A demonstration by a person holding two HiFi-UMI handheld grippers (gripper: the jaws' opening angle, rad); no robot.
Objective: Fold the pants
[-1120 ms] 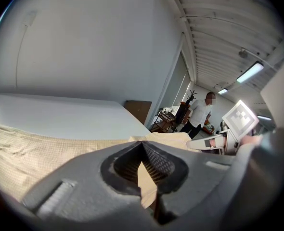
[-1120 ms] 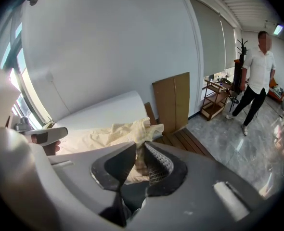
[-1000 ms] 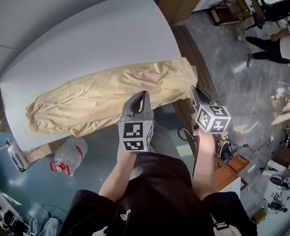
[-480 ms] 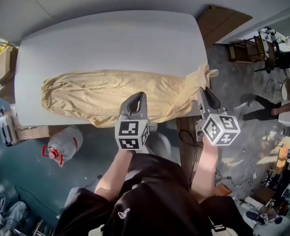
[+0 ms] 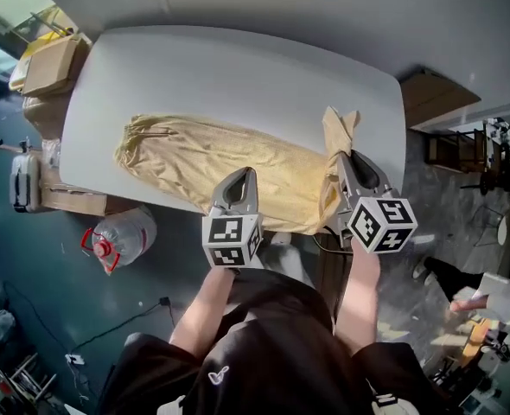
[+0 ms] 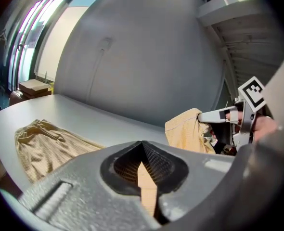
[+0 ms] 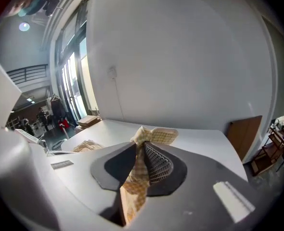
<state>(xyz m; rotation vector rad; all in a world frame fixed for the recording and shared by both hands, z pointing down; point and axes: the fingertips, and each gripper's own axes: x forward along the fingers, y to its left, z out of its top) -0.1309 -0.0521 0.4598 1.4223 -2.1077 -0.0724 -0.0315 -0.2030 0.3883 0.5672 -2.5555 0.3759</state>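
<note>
One pair of pants (image 5: pixel 229 167) stretches left-right, waistband (image 5: pixel 137 142) end leftward.

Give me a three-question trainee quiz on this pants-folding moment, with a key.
1. True or false: the right gripper is shut on the pants.
2. Which end of the pants is lifted off the table? A. the end at the right gripper. B. the opposite end. C. neither.
3. Fill in: the left gripper pinches the ____ between its jaws.
Key: 1 true; 2 A; 3 pants.
</note>
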